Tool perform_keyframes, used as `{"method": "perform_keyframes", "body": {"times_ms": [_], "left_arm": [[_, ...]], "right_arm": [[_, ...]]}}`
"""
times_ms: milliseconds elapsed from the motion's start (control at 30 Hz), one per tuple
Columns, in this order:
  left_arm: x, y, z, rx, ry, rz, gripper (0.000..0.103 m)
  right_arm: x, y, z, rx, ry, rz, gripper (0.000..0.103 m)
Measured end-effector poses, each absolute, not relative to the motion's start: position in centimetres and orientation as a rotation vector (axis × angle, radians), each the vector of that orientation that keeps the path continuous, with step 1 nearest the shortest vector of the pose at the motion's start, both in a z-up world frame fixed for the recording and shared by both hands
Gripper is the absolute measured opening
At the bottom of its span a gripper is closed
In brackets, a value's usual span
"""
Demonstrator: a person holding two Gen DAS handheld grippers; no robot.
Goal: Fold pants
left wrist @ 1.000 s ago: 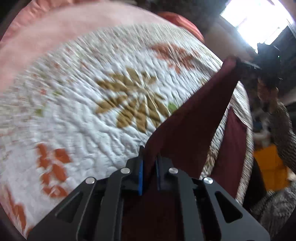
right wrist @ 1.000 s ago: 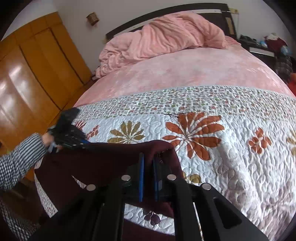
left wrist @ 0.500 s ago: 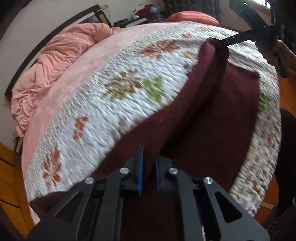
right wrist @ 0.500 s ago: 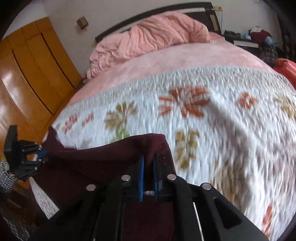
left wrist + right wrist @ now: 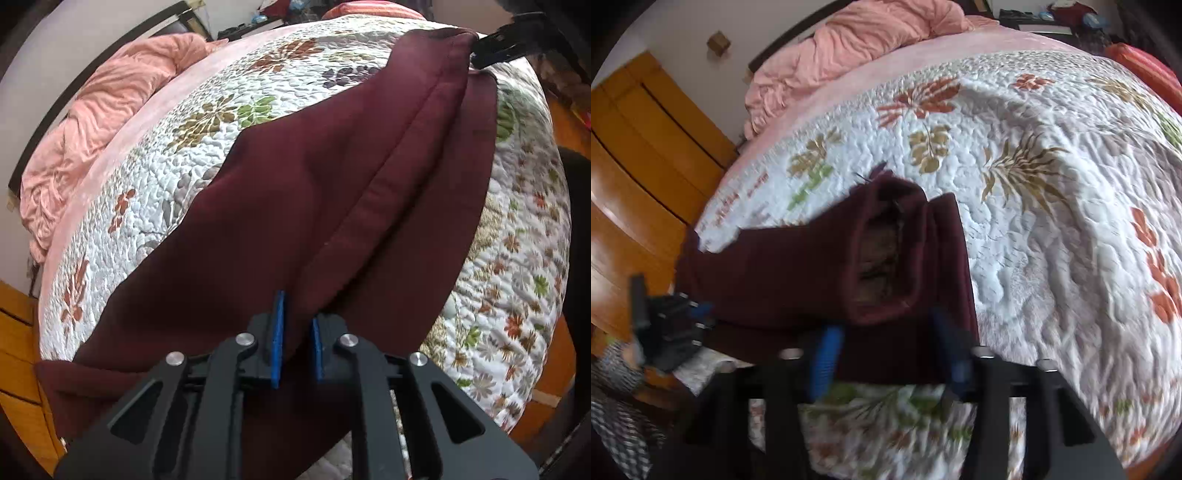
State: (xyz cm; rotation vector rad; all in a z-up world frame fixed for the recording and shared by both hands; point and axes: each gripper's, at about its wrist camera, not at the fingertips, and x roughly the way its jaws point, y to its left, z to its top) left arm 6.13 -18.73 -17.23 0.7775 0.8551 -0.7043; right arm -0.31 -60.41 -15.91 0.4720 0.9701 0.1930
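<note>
Maroon pants point(image 5: 332, 177), floral white quilt point(image 5: 1052, 221)

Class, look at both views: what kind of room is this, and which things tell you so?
Most likely a home bedroom: a bed with a floral quilt, a rumpled pink duvet by the headboard, and wooden wardrobe doors.

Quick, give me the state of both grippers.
Left gripper: shut on the pants.
Right gripper: open; jaws have just been opening, the pants lie between them, no longer pinched.

Soft, even daylight fills both fisheye views, edges bowed and dark-cornered (the left sharp), while motion blur smears the right black two-finger gripper point(image 5: 890, 354).
</note>
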Motion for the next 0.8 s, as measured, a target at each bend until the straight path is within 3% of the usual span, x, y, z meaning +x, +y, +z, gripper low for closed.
{"method": "perform_keyframes", "body": {"times_ms": [67, 300, 333, 367, 433, 500, 533, 567, 600, 800], "left_arm": [[6.6, -18.5, -17.0, 0.737, 0.876, -0.708, 0.013], [7.4, -18.3, -17.0, 0.626, 0.935, -0.692, 0.015], [7.5, -18.3, -17.0, 0.611, 0.942, -0.688, 0.015], [7.6, -18.3, -16.9, 0.597, 0.949, -0.683, 0.015], [7.6, -18.3, -16.9, 0.583, 0.958, -0.678, 0.015], [7.7, -18.3, -16.9, 0.585, 0.958, -0.679, 0.015], [7.7, -18.3, -16.9, 0.587, 0.958, -0.679, 0.015], [7.7, -18.3, -16.9, 0.589, 0.958, -0.680, 0.015], [7.7, -18.4, -16.9, 0.592, 0.957, -0.681, 0.015], [7.6, -18.4, -17.1, 0.590, 0.952, -0.679, 0.016]], "right_arm": [[-0.7, -60.9, -14.8, 0.513, 0.936, 0.198, 0.080], [2.6, -61.5, -15.3, 0.642, 0.975, 0.225, 0.081], [3.2, -61.3, -15.9, 0.671, 0.991, 0.246, 0.068], [3.6, -60.9, -16.2, 0.673, 1.002, 0.269, 0.048], [4.6, -59.8, -17.1, 0.663, 1.074, 0.288, 0.032], [5.1, -59.1, -17.4, 0.622, 1.103, 0.265, 0.031], [4.9, -59.0, -17.0, 0.606, 1.093, 0.256, 0.035], [4.7, -59.1, -16.6, 0.607, 1.077, 0.245, 0.053], [4.4, -59.2, -16.4, 0.619, 1.068, 0.245, 0.058], [1.5, -61.1, -15.6, 0.631, 1.079, 0.147, 0.062]]}}
